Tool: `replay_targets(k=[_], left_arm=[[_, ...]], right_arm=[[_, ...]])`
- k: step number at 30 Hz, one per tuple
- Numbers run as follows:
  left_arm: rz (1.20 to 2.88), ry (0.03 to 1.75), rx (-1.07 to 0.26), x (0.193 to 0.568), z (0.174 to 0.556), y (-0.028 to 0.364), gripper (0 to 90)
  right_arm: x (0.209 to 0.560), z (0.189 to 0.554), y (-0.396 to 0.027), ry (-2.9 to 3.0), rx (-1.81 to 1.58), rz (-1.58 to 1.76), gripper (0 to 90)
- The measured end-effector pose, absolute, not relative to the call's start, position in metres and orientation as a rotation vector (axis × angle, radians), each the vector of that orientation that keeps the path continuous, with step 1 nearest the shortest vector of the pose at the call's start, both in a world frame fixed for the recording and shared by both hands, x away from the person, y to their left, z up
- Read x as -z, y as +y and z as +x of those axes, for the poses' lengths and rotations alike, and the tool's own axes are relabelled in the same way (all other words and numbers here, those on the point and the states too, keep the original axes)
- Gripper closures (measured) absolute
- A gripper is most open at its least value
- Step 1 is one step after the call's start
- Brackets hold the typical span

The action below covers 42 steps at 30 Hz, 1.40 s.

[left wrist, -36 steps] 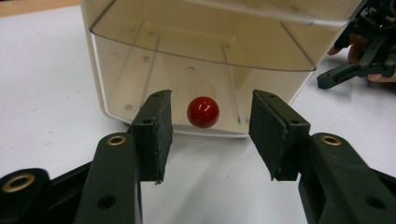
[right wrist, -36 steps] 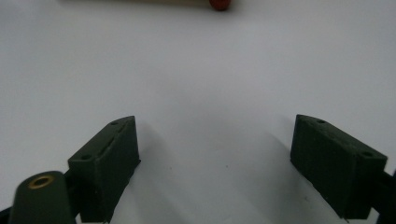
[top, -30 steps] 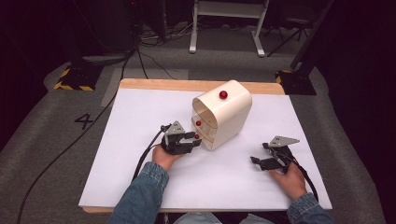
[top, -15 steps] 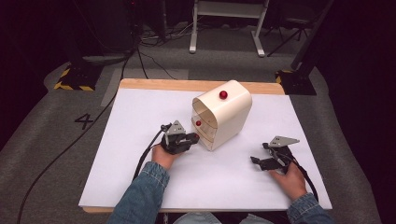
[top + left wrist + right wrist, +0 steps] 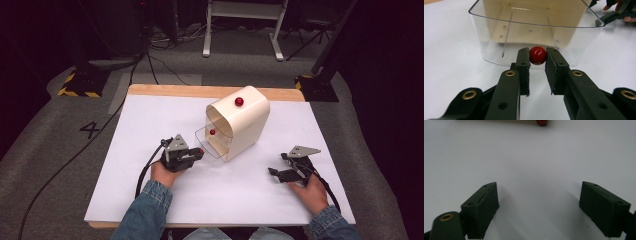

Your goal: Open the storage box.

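Since a second ago the clear drawer (image 5: 534, 30) has slid farther out of the cream box (image 5: 242, 125) near the desk's far edge. Left gripper (image 5: 537, 58) pinches the drawer's red knob (image 5: 537, 55), seemingly tight. Right gripper (image 5: 539, 207) rests near the desk's right edge, jaws wide, holding nothing.
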<state>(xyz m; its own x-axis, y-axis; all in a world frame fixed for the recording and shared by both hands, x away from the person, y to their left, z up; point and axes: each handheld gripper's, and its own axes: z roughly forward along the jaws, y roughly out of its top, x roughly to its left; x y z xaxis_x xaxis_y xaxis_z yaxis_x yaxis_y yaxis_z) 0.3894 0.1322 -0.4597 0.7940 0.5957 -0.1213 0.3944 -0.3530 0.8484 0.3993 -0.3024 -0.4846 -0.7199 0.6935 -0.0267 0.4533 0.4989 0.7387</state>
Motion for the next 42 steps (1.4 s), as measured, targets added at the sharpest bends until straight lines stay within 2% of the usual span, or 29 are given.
replay_targets(k=[11,23,24,35,42], left_arm=[[1.995,0.742,-0.269,0.459,0.368,0.159,73.6],[2.029,0.764,-0.262,0.464,0.367,0.163,72.4],[2.041,0.771,-0.248,0.466,0.366,0.164,67.0],[2.093,0.765,-0.2,0.471,0.367,0.162,57.6],[2.026,0.796,-0.195,0.46,0.366,0.17,49.8]], right_arm=[[0.485,0.4,-0.303,2.43,-1.059,0.964,16.0],[0.485,0.4,-0.303,2.43,-1.059,0.964,16.0],[0.485,0.4,-0.303,2.43,-1.059,0.964,16.0],[0.485,0.4,-0.303,2.43,-1.059,0.964,16.0],[0.485,0.4,-0.303,2.43,-1.059,0.964,16.0]])
